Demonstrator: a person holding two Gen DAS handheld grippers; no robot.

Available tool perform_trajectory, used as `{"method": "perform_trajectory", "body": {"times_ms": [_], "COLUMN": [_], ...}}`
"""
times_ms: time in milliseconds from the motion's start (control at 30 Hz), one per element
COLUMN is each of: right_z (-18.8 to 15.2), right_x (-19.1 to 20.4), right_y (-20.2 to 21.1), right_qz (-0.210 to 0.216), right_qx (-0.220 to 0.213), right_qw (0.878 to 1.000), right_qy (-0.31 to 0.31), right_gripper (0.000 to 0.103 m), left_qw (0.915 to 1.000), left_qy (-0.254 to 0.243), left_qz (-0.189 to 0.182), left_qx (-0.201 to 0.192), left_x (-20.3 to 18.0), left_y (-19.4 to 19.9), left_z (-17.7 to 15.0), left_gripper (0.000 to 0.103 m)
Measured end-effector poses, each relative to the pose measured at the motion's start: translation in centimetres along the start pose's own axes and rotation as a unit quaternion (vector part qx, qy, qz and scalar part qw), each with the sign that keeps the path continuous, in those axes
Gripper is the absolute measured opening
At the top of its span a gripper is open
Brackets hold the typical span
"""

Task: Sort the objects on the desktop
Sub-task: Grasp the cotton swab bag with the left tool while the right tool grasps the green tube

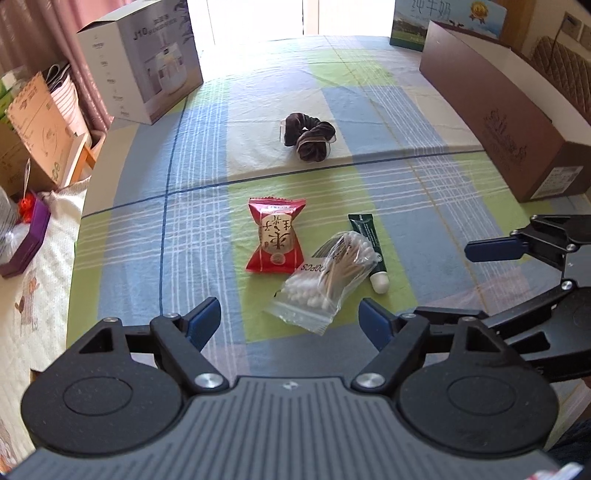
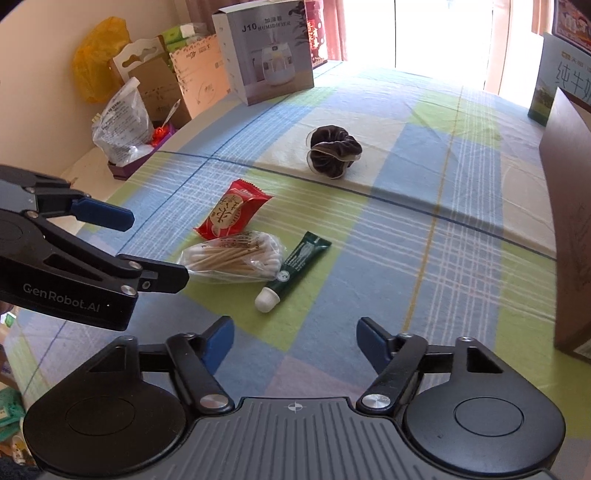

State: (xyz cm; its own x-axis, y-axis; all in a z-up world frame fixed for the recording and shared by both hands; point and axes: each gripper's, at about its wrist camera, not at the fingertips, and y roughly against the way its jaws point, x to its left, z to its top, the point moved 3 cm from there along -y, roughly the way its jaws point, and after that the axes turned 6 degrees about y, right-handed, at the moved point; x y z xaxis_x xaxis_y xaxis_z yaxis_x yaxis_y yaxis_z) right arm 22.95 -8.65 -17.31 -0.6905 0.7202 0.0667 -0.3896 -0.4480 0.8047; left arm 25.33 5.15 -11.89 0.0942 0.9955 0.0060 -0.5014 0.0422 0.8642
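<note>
A red snack packet (image 1: 276,236) (image 2: 232,214), a clear bag of cotton swabs (image 1: 327,277) (image 2: 232,256), a dark green tube with a white cap (image 1: 369,251) (image 2: 295,267) and a brown scrunchie (image 1: 308,134) (image 2: 334,151) lie on the checked tablecloth. My left gripper (image 1: 290,319) is open and empty, just short of the swab bag. My right gripper (image 2: 295,343) is open and empty, a little before the tube. Each gripper shows in the other's view, the right (image 1: 491,273) and the left (image 2: 147,247), whose lower fingertip sits at the swab bag's left end.
A humidifier box (image 1: 144,62) (image 2: 269,51) stands at the back left. A long brown box (image 1: 509,122) (image 2: 569,221) runs along the right side, with a milk carton (image 1: 436,22) behind it. Bags and cartons (image 2: 129,96) crowd the left beyond the table edge.
</note>
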Motion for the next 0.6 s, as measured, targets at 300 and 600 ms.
{"method": "perform_trajectory", "body": {"times_ms": [300, 600], "right_z": [0.7, 0.3], "right_x": [0.6, -1.4], "right_y": [-2.4, -2.6], "right_qz": [0.002, -0.015], "right_qx": [-0.001, 0.000], "right_qw": [1.000, 1.000], "right_qy": [0.017, 0.008], "right_gripper": [0.046, 0.012], "left_qw": [0.9998, 0.9989], "left_qy": [-0.014, -0.030], "left_qz": [-0.010, -0.024], "left_qx": [0.013, 0.025], "left_x": [0.6, 0.1], "left_y": [-1.9, -3.6], "left_z": [0.8, 1.5], "left_gripper": [0.076, 0.070]}}
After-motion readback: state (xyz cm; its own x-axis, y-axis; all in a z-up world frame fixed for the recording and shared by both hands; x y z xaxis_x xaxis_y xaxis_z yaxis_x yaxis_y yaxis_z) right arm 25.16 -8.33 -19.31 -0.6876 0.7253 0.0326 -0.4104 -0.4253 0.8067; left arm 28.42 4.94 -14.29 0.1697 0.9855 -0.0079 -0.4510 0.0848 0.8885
